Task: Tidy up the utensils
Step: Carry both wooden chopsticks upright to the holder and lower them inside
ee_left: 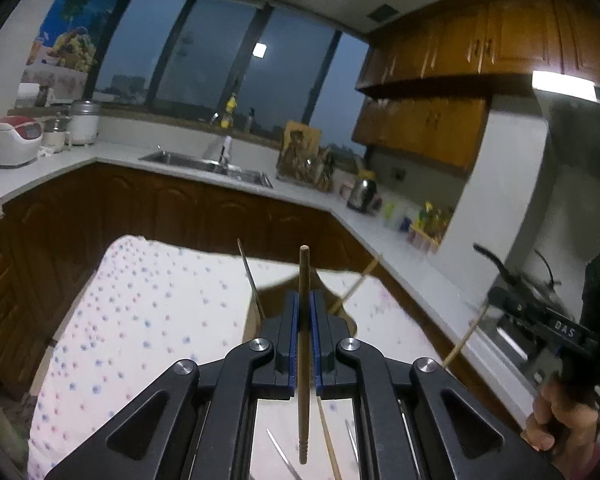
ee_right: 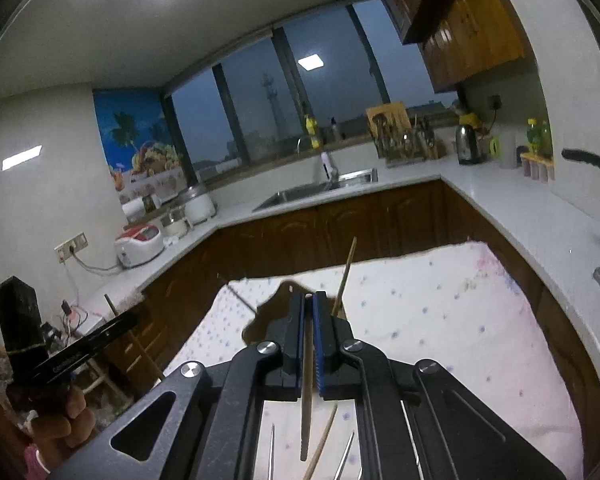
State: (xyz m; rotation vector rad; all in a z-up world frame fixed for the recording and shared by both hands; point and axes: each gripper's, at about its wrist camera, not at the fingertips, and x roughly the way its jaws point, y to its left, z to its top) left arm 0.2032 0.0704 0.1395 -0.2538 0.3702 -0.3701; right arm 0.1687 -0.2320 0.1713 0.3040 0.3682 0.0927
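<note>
My left gripper (ee_left: 305, 300) is shut on a brown wooden chopstick (ee_left: 304, 276) that stands upright between its blue pads, its tip above the fingers. My right gripper (ee_right: 309, 300) is shut on another wooden chopstick (ee_right: 307, 376), which runs down between its pads. Both are held above a table with a white dotted cloth (ee_left: 156, 304). A brown holder (ee_left: 342, 316) stands just behind the left fingers with a metal chopstick (ee_left: 249, 272) and a pale wooden one (ee_left: 360, 280) sticking out. It also shows in the right wrist view (ee_right: 260, 320). More chopsticks lie on the cloth below (ee_right: 322, 444).
A kitchen counter (ee_left: 148, 148) with a sink (ee_left: 208, 164), rice cookers (ee_left: 14, 140), a kettle (ee_left: 362, 194) and bottles runs around the room behind the table. The right gripper's body (ee_left: 552, 332) and hand appear at the right of the left wrist view.
</note>
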